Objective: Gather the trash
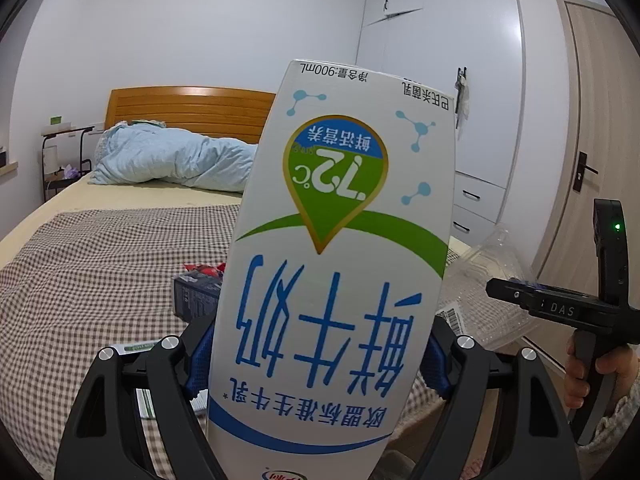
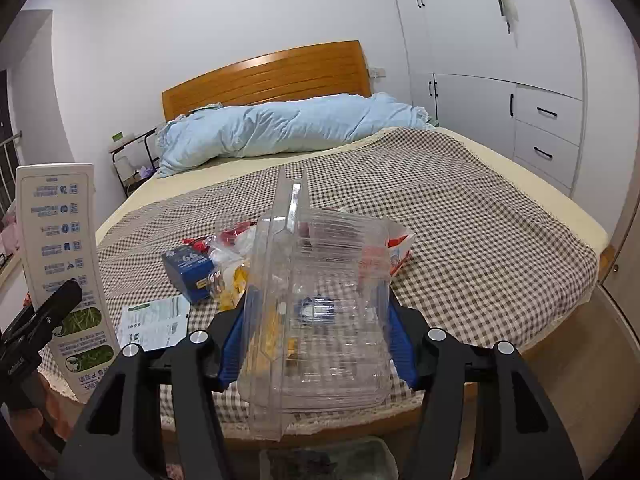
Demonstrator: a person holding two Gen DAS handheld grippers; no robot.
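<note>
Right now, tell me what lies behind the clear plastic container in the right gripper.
Through the clear plastic container, blurred: a blue box, red-and-white wrappers and a carton on the checked blanket. Anything directly behind its ribs stays unclear.

milk carton [image 1: 332, 264]: its lower end runs off the bottom edge of the left wrist view; it blocks the middle of the bed and part of the headboard [image 1: 192, 110].
dark box [image 1: 194, 294]: half covered by the carton, print unreadable.
clear plastic clamshell [image 2: 320, 312]: what lies behind shows only as smeared colour.
leaflet [image 2: 154, 322]: text too small to read.
bin below the bed edge [image 2: 332, 460]: cut by the frame, contents unclear.
hand [image 1: 600, 376]: mostly out of frame.
</note>
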